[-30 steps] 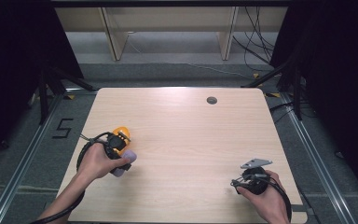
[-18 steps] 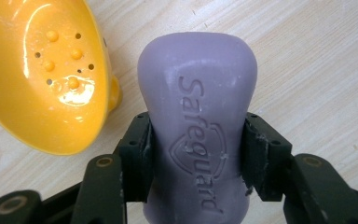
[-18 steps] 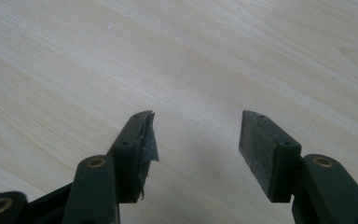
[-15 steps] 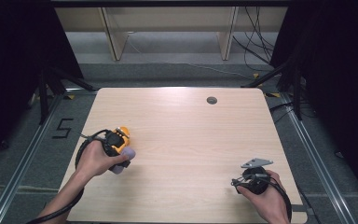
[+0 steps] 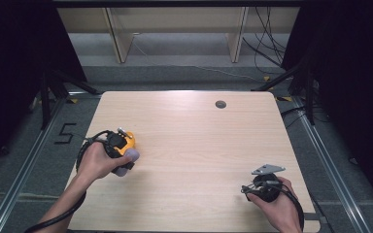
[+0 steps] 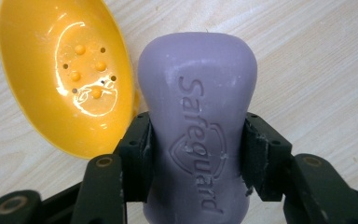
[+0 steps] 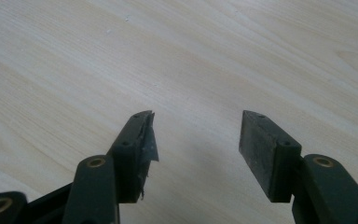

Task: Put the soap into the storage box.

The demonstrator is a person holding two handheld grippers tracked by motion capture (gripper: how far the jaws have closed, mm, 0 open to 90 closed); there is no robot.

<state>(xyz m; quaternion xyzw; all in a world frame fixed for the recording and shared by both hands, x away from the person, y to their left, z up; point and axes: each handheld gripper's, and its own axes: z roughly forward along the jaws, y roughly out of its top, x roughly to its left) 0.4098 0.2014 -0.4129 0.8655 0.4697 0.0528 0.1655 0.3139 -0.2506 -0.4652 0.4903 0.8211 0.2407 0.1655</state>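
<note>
Gripping the purple moulded soap bar, left tool has edged slightly toward the counter's near-left corner, beside the yellow plastic soap dish; placement likely next. Right tool idles open.

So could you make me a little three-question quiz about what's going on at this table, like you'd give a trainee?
1. True or false: the left gripper is shut on the purple soap bar.
2. Which word is embossed on the soap bar?
A. Dove
B. Safeguard
C. Lux
3. Fill in the missing word: in the left gripper view, the yellow soap dish lies to the ____ of the bar.

Key
1. True: both jaws press against the bar's sides.
2. B.
3. Left. The dish lies on the wooden table, while the right gripper is open above bare wood.
</note>
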